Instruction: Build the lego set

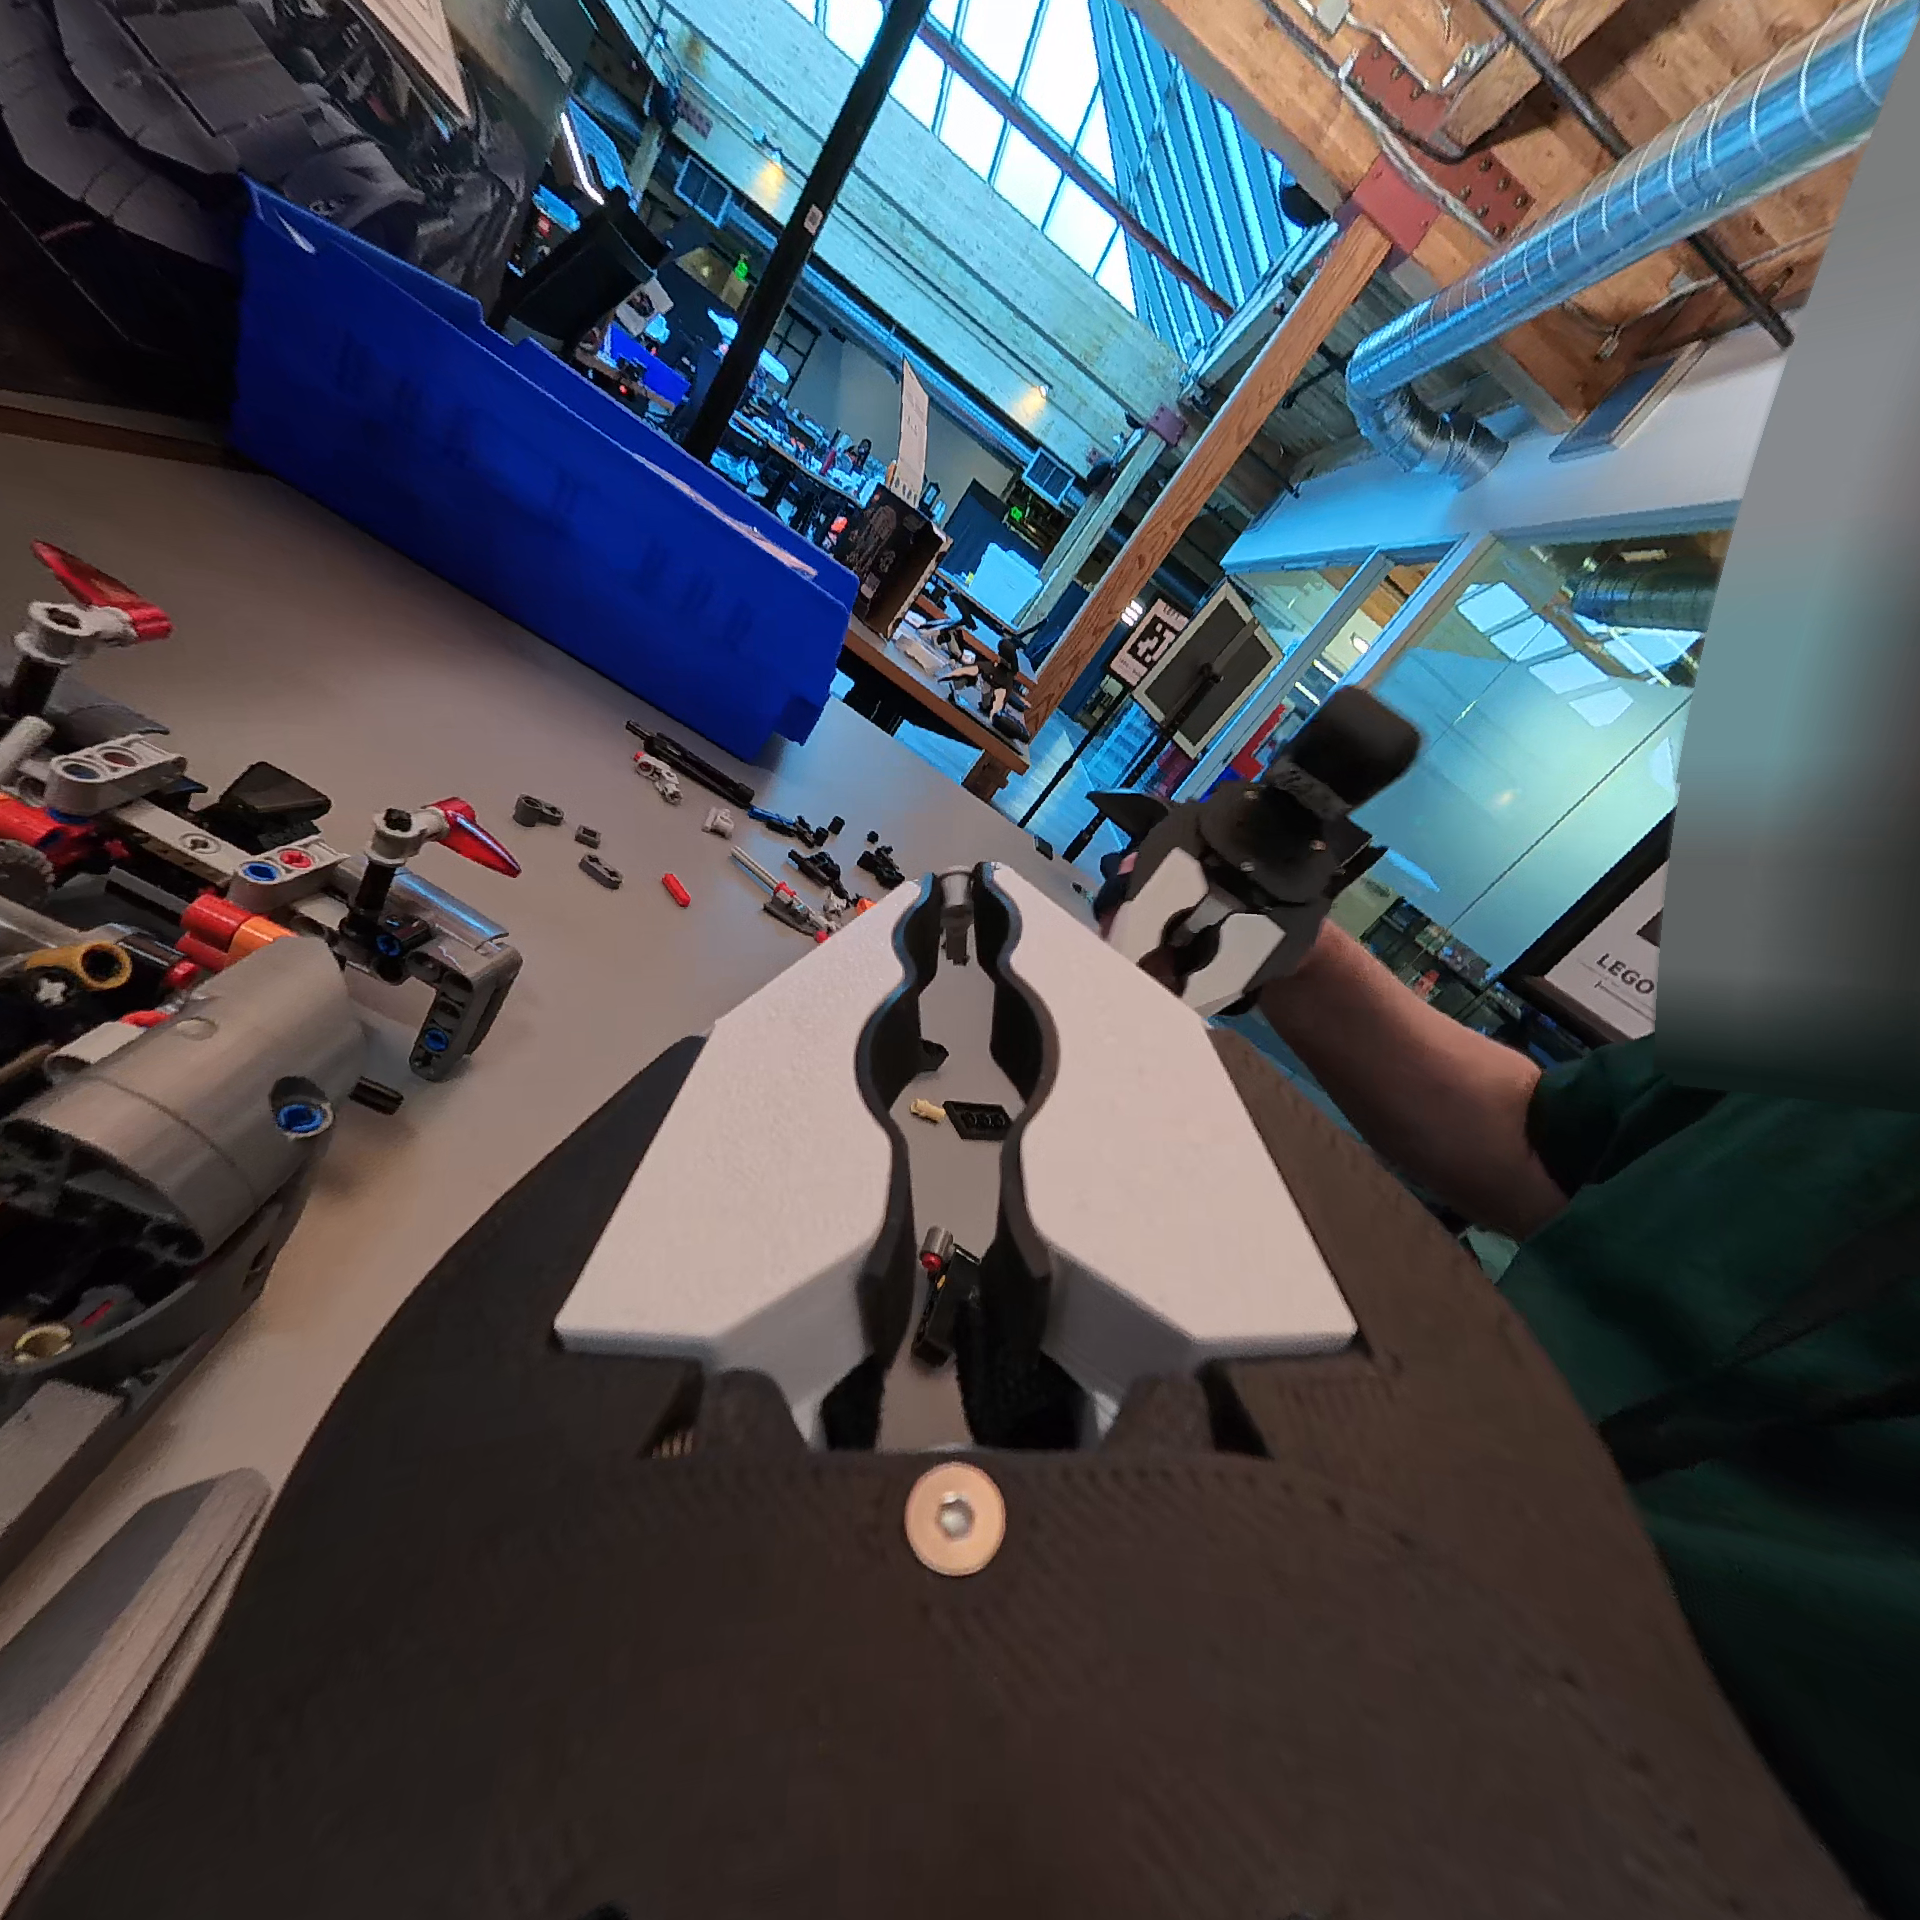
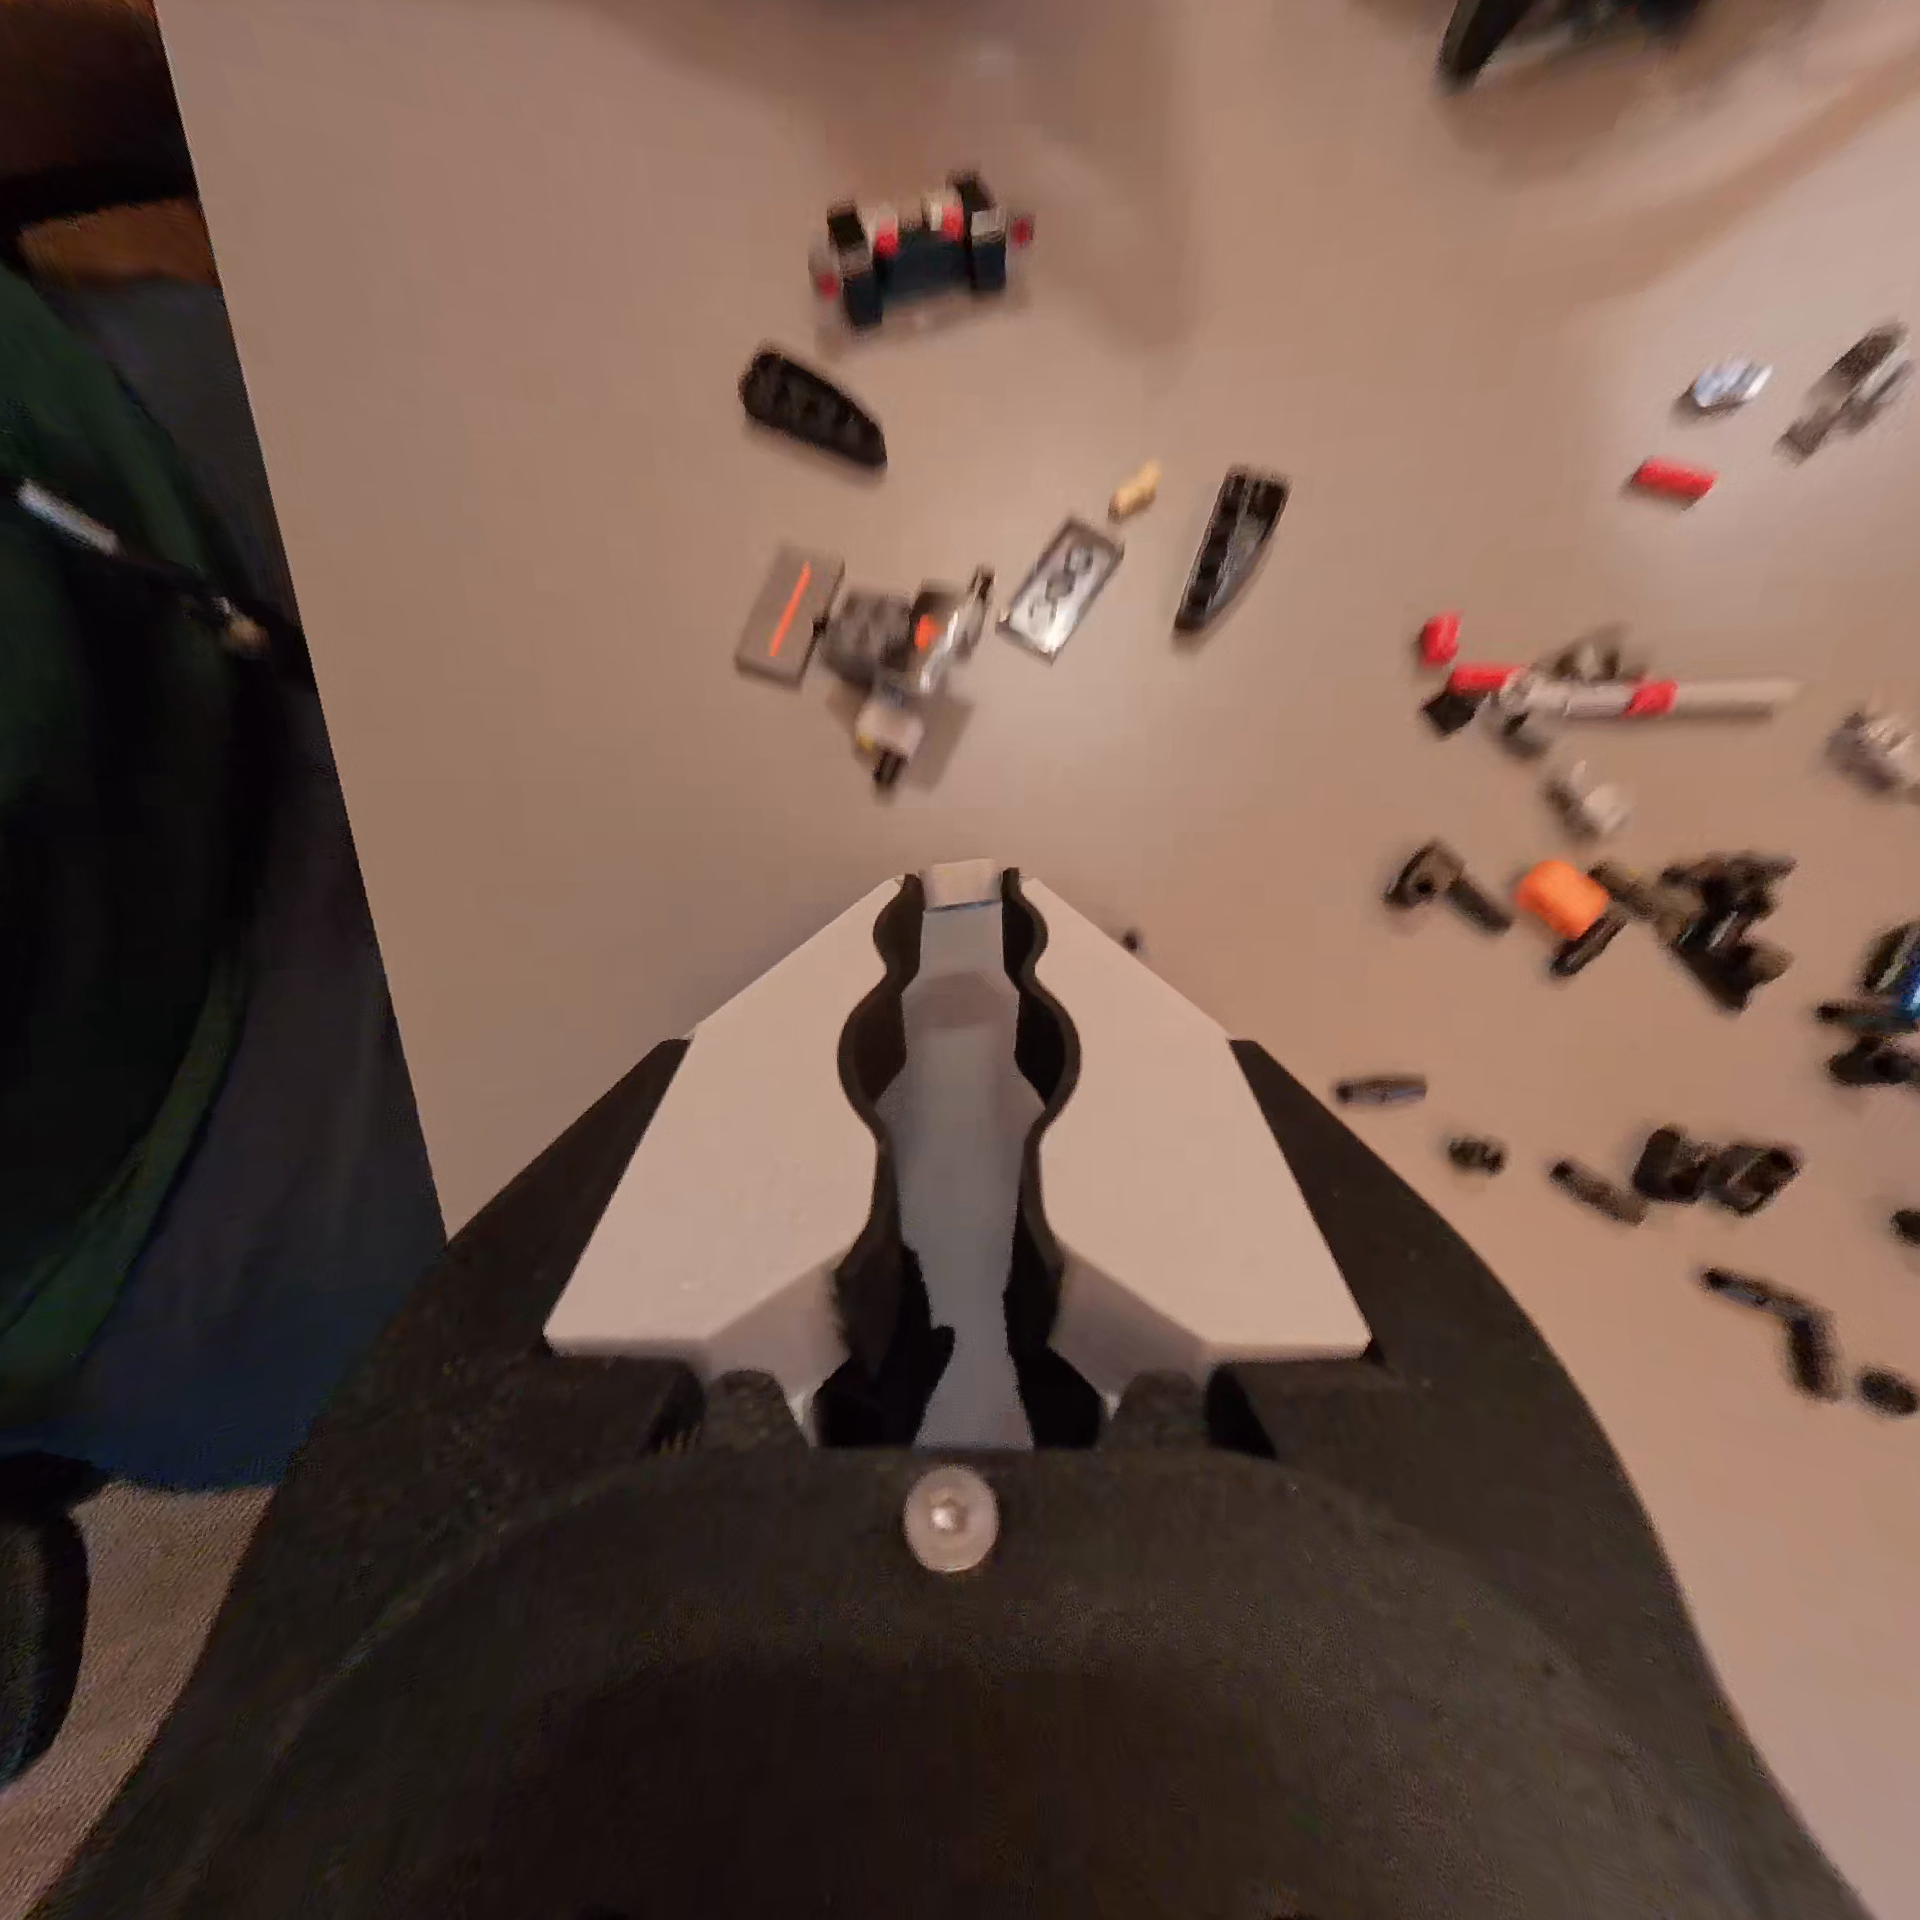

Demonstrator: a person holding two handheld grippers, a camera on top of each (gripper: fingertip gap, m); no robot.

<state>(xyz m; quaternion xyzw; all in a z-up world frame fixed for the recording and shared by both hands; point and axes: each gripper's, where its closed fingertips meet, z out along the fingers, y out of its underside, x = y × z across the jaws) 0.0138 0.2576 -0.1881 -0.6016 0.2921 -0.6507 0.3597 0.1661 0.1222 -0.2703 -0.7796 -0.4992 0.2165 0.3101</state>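
My left gripper (image 1: 958, 896) is shut on a small grey lego piece (image 1: 954, 914) at its tips, held above the table. The partly built grey, red and black lego model (image 1: 208, 987) lies to its left. My right gripper (image 2: 961, 883) is shut on a light grey flat lego piece (image 2: 961, 904), above the table and near its left edge. It also shows in the left wrist view (image 1: 1184, 951), raised to the right of my left gripper. The right wrist view is blurred by motion.
A blue bin (image 1: 520, 488) stands at the back of the grey table (image 1: 416, 707). Loose lego pieces (image 1: 790, 852) are scattered ahead of the model, and more (image 2: 1662, 914) lie right of my right gripper. A small sub-assembly (image 2: 883, 644) lies ahead of it. A person's forearm (image 1: 1434, 1101) is at the right. Tip to tip, the grippers are about 25 centimetres apart.
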